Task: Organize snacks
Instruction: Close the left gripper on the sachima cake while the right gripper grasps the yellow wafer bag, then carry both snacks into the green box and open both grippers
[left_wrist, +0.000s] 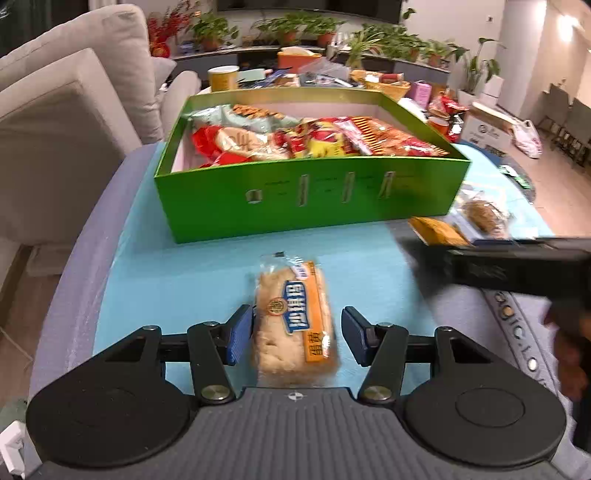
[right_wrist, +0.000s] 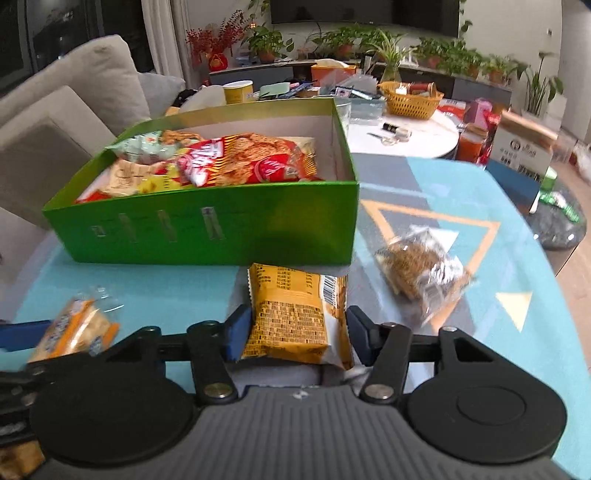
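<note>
Nearest the left lens, the left claw (left_wrist: 297, 338) stands spread around a clear-wrapped bread snack (left_wrist: 293, 317) lying on the counter (left_wrist: 166, 273), its pads just beside the wrapper but not yet pinching. The right claw (right_wrist: 295, 338) likewise brackets a yellow snack pack (right_wrist: 295, 314), apparently not yet squeezing it. The green box (left_wrist: 306, 192) already holds many packets, so I judge the task well along, with these two and a brown cake packet (right_wrist: 419, 271) left outside.

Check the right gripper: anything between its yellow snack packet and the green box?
Nothing visible. The yellow packet sits between the right gripper's fingers, directly in front of the green box's near wall. That wall must be cleared by lifting; the box's right end looks free of snacks.
</note>
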